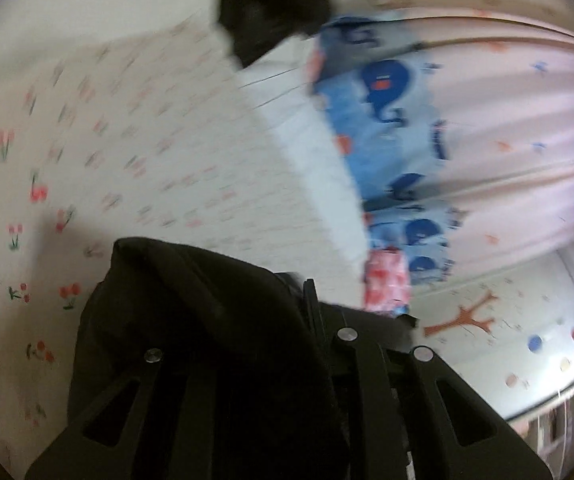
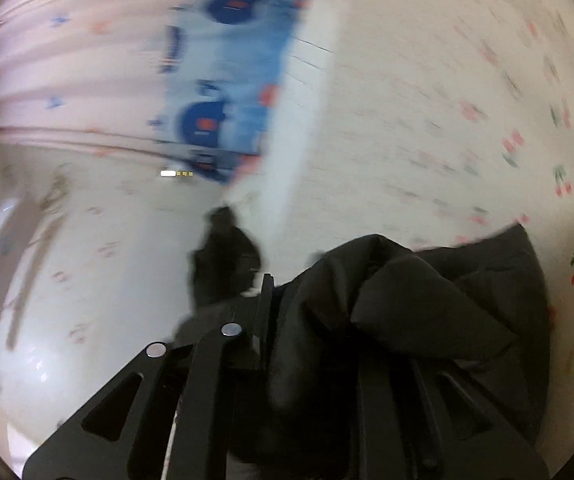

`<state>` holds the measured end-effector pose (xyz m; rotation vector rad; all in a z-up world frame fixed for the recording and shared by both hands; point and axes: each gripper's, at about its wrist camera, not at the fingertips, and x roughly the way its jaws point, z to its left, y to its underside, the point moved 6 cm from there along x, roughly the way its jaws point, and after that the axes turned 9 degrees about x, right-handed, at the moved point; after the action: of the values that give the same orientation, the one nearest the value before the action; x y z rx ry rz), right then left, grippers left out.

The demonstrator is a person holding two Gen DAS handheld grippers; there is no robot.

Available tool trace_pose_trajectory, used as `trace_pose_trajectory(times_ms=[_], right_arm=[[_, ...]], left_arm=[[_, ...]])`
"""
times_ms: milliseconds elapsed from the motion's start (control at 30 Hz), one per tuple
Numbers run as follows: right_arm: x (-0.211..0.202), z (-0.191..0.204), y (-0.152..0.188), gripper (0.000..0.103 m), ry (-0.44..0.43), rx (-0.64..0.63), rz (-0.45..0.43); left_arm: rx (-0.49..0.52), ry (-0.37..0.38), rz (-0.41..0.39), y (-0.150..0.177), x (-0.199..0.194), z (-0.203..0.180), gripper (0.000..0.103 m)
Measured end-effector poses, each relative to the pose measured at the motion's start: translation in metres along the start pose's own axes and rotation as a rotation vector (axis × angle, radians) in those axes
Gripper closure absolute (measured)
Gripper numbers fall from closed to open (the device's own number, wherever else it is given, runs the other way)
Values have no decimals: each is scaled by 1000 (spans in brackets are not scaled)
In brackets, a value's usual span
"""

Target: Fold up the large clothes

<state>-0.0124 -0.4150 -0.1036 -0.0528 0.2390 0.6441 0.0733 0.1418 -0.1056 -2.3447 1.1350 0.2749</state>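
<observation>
Black fabric fills the near field of both views: a dark, matte garment (image 1: 191,320), bunched in thick folds. In the left wrist view it drapes over the left tongs (image 1: 307,304) from about nine o'clock, and the fingers are clenched on a fold of it. In the right wrist view the garment (image 2: 407,312) heaps at three o'clock of the right tongs (image 2: 265,296), which likewise pinch its edge. Beyond lies the bed sheet (image 1: 127,140), cream with small red cherries, blurred. Farther off, at twelve to one o'clock in the left view, sits a blue patterned cloth (image 1: 387,120) against a pink curtain (image 1: 519,140).
</observation>
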Motion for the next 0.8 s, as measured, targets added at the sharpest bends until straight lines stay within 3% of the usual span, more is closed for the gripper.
trace_pose_trajectory(times_ms=[133,200,267,333,367,400,467,567,600,700,800], right_arm=[[13,-5,-4,81,20,6,5],[13,-2,-7,66,33,27,20],[5,14,-6,33,24,13,20],[-9,42,2,12,7,-74,1],[-16,57,11,7,9,-136,-11],[-21,70,20,7,27,-202,-17],[-19,90,39,7,95,-359,-11],[5,101,69,7,283,-600,15],[17,100,75,7,342,-656,29],[54,90,82,7,470,-742,48],[95,61,71,7,616,-763,64]], left_arm=[[-5,-50,20,6,12,10,85],[-13,-60,58,1,13,4,81],[-44,-35,88,-3,3,-7,66],[-84,42,63,-9,-16,-20,29],[-93,75,30,-13,-25,-30,18],[-92,101,-24,-18,-42,-40,7],[-60,112,-67,-23,-59,-54,7],[48,81,-127,-22,-73,-83,7],[164,37,-98,-13,-63,-102,7],[352,-33,14,14,-19,-133,7],[478,-125,77,36,28,-140,7]])
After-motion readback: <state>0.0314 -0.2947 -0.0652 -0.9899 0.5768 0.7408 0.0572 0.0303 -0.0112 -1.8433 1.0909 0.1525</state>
